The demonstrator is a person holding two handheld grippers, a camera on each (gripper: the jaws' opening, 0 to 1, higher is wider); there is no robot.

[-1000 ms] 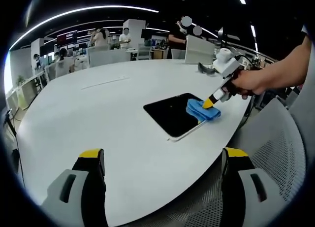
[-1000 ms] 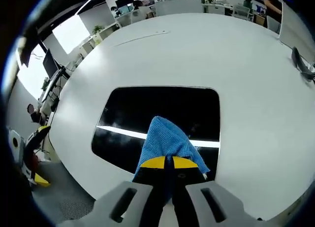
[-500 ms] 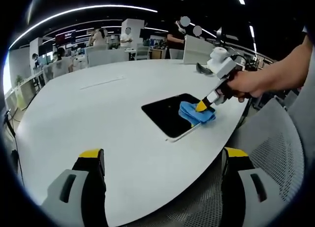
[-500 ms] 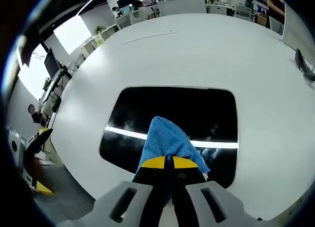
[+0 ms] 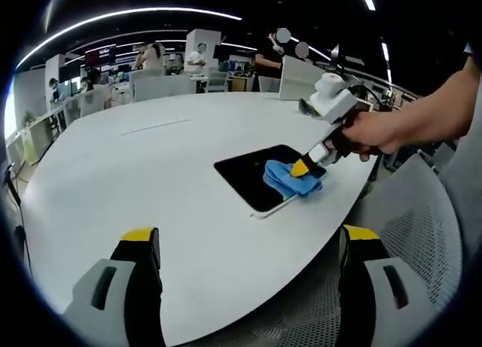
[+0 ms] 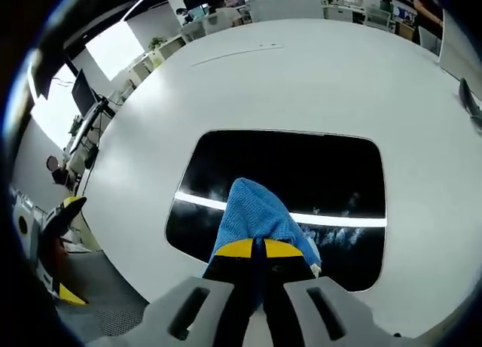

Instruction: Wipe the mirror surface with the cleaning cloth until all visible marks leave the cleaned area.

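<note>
Cloth pressed to the mirror, mid-wipe

The broad, smooth white tabletop (image 5: 151, 166) carries the flat, dark, glossy mirror (image 6: 301, 174) with rounded corners near its edge, within reach; faint smears show beside the light streak. The soft, nubbly blue cleaning cloth (image 6: 252, 215) lies bunched on it, pinched by the right tongs (image 6: 260, 249) for rubbing. The left tongs (image 5: 245, 245) hang wide apart, idle, off the tabletop's edge.

bright blue cloth (image 6: 254, 216), glossy black mirror (image 6: 301, 174) with whitish smudges, plain white surface (image 6: 316, 83), claws (image 6: 260, 251) grey with yellow tips
</note>
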